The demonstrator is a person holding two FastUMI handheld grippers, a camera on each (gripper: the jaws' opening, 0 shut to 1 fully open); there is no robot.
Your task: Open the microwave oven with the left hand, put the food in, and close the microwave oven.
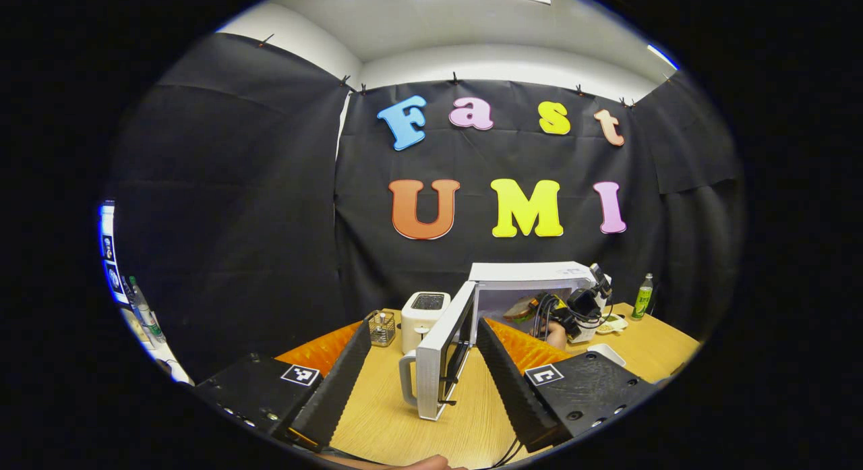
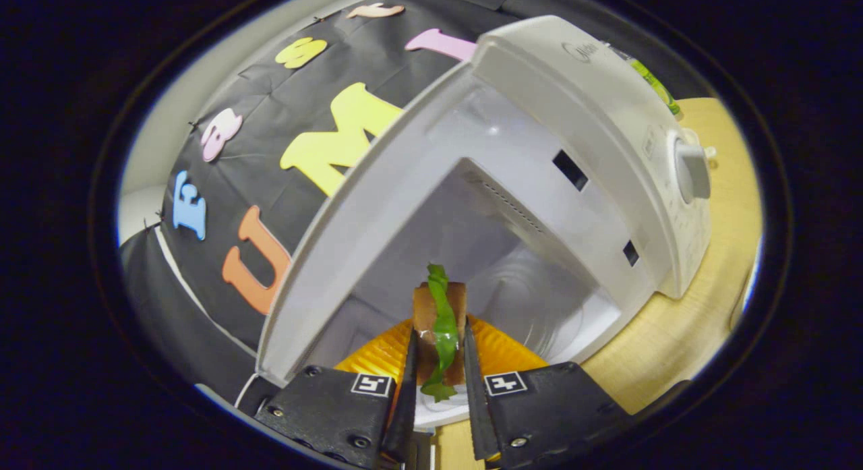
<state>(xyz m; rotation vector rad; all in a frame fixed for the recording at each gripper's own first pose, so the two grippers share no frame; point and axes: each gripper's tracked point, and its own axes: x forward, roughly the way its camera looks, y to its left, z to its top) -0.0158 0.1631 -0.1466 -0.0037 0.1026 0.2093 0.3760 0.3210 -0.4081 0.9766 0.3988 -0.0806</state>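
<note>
Microwave oven (image 1: 532, 281) stands open on the wooden table (image 1: 398, 416), its door (image 1: 441, 352) swung wide toward my left gripper (image 1: 421, 389), whose two fingers are spread well apart with nothing between them; the door sits in the gap, touched by neither. In my right gripper view, my right gripper (image 2: 438, 389) is clenched on the food (image 2: 439, 328), a brown sandwich-like piece with a green leaf draped down its front, both fingers pressing its sides. The food is held at the mouth of the oven's pale cavity (image 2: 472, 254); I cannot tell whether it rests on the floor inside, where the round glass turntable (image 2: 539, 301) shows just beyond it. The oven's control panel with its round knob (image 2: 693, 172) lies at the right of that view, tilted with the camera. My left gripper view takes in the wider table: a white toaster (image 1: 423, 315) just left of the open door, a small clear holder (image 1: 381, 327) beside it, a green bottle (image 1: 642, 297) to the oven's right, and a small dish (image 1: 611, 326) near that bottle. That view also shows my right gripper (image 1: 539, 309) farther off, at the oven's opening with the food, and part of the hand (image 1: 557, 335) that holds it.
</note>
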